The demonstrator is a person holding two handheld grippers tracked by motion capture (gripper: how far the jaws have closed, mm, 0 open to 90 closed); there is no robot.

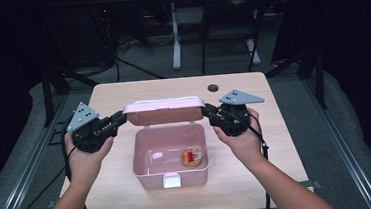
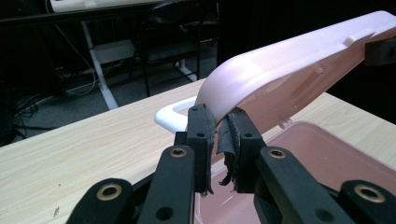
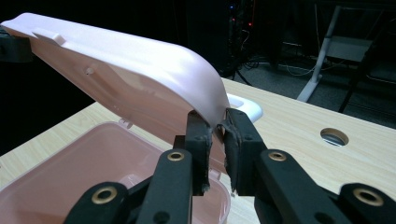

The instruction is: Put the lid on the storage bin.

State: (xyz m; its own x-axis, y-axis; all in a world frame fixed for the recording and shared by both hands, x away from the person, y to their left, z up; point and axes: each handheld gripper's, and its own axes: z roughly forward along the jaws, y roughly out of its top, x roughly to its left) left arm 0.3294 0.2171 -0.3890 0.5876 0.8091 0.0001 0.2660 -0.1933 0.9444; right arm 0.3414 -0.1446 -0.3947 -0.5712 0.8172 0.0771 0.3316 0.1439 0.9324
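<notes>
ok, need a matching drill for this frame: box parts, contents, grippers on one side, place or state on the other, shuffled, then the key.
Things:
1. lid
2. round item
3. white latch
4. left gripper

Places or states:
A. on the box's near wall, facing the person
B. raised, half open over the pink box
C. clamped on one end of the lid; the right gripper clamps the other
D. lying inside the box, on its floor

Pairs: 1-B, 2-D, 3-A, 4-C
</notes>
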